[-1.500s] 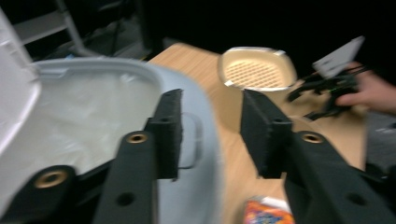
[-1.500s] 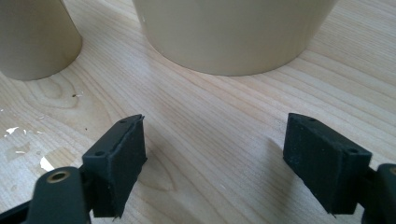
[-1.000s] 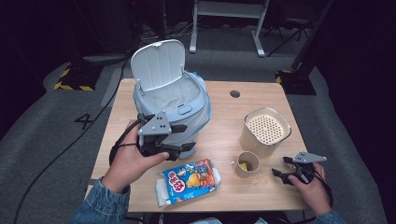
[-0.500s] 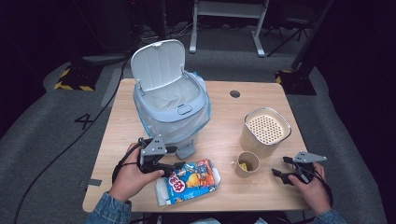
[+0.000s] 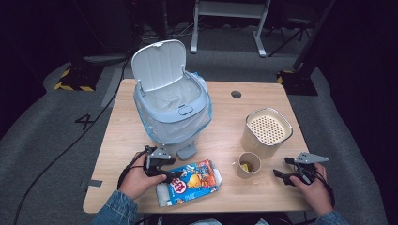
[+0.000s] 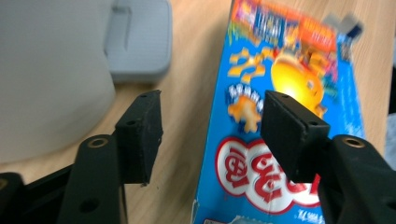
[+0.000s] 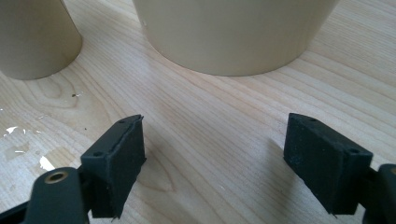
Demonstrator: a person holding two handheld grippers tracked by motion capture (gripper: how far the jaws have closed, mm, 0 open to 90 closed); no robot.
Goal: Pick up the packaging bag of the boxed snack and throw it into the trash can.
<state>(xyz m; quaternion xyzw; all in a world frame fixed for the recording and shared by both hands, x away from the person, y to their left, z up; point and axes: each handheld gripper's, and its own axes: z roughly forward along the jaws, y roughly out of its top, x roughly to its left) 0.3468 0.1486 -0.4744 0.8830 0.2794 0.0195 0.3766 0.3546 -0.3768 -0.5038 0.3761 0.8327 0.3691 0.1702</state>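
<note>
Hovering the left claw (image 6: pixel 210 135), spread wide, over the snack box's (image 5: pixel 193 181) near edge beside the lidded bin (image 5: pixel 171 112). Resting the right claw (image 7: pixel 215 163), likewise spread, on the tabletop (image 7: pixel 196 116). Probably best straddling the box edge squarely before squeezing.

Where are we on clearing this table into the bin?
Done: bin lid is up, liner in. In hand: the open left gripper straddles one edge of the snack box, not gripping it. Left: box, small cup and big container all sit on the table; right gripper rests open.
</note>
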